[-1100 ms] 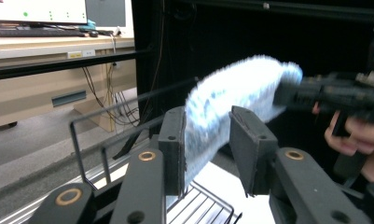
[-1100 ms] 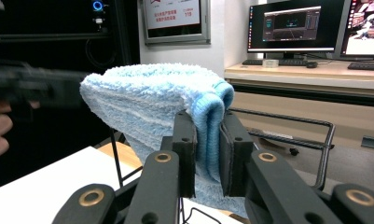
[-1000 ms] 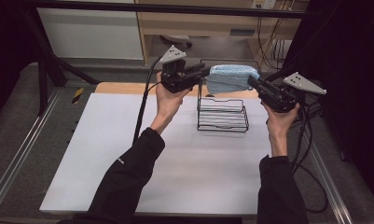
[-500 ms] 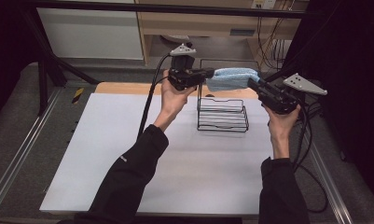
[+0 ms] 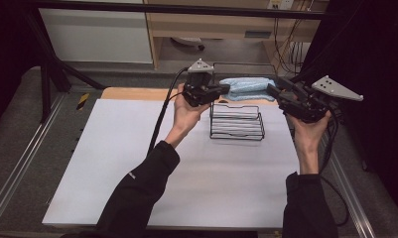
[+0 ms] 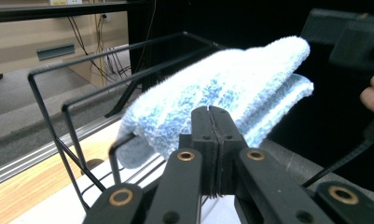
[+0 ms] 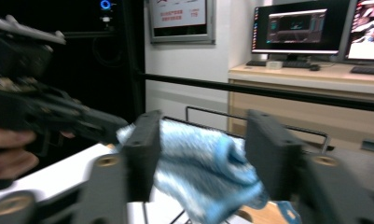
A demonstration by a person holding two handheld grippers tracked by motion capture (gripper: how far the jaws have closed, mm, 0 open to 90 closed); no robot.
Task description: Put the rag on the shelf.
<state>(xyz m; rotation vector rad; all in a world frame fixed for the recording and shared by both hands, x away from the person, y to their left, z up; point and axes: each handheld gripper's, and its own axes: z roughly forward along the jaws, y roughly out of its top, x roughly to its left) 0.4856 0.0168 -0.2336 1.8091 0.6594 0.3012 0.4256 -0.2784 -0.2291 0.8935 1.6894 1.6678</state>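
Handover under way: left gripper has just pinched shut on the blue towel above the wire rack (right gripper jaws have just been spreading, pads clear of the cloth), so the left now carries it

The high view is evenly lit from above; the white table is bright without glare, and the wire rack throws only a faint shadow; the right and left edges fall into deep black, and the picture is soft overall; in the left gripper view the blue towel is bright and fairly sharp, while the near linkage at the bottom is out of focus and the right side sinks into darkness; the right gripper view is smeared by motion blur, its jaws hazy; the monitors glow brightly against a dim left background.
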